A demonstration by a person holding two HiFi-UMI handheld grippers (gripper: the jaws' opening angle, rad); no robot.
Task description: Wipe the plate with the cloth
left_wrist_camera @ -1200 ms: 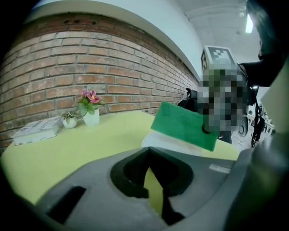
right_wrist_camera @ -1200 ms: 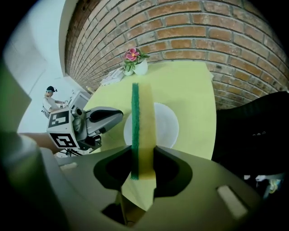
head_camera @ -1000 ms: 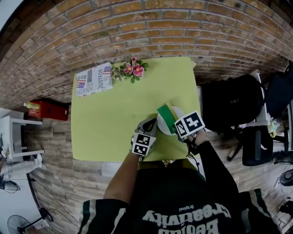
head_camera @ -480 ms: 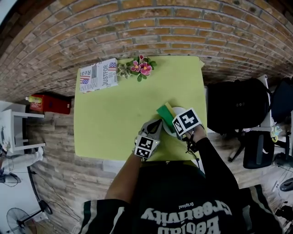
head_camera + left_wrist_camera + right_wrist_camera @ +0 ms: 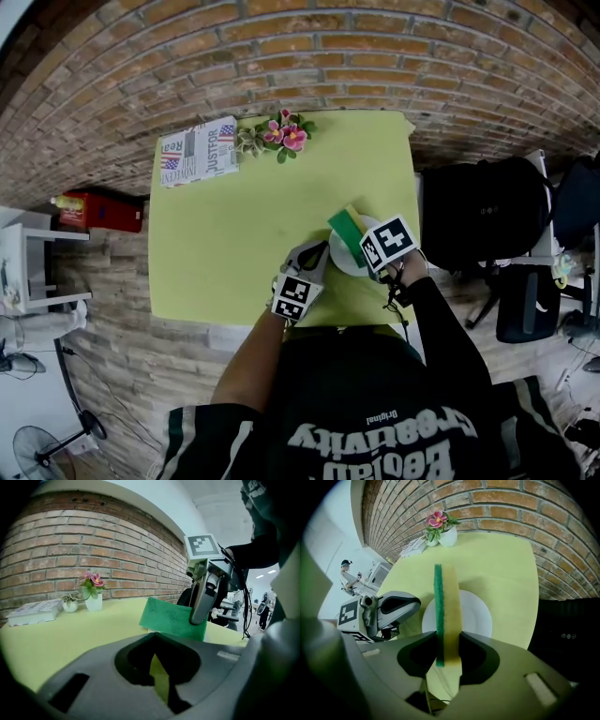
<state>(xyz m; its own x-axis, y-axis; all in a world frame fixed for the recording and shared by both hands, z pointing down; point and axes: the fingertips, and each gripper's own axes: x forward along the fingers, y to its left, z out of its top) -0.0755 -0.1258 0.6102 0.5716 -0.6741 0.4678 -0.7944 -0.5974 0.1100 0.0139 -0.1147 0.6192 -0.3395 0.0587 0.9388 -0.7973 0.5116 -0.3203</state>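
The right gripper (image 5: pixel 447 644) is clamped on a sponge (image 5: pixel 447 603), which stands in for the cloth. It pinches the sponge near the bottom end, with the green scouring face to the left and the yellow foam to the right. The sponge stands on its thin edge and points toward 12 o'clock over the white plate (image 5: pixel 477 616). The left gripper view does not show clearly whether its lower edge touches the plate.

The left gripper (image 5: pixel 159 674) has its jaws almost together, with only a slit of table showing between them and nothing held. It sits at the plate's 9 o'clock, just beside the rim.

The plate lies toward 4 o'clock on the yellow-green table (image 5: pixel 230 234), close to the near edge. A flower pot (image 5: pixel 448 535) and a book (image 5: pixel 195 157) sit well apart at the far side, around 11 to 12 o'clock.

The main risk is that the plate slides, since nothing grips it. A firm stroke toward 6 o'clock could push it to the table's edge. The sponge is also held by a short length only, so sideways pressure may bend or twist it in the jaws.
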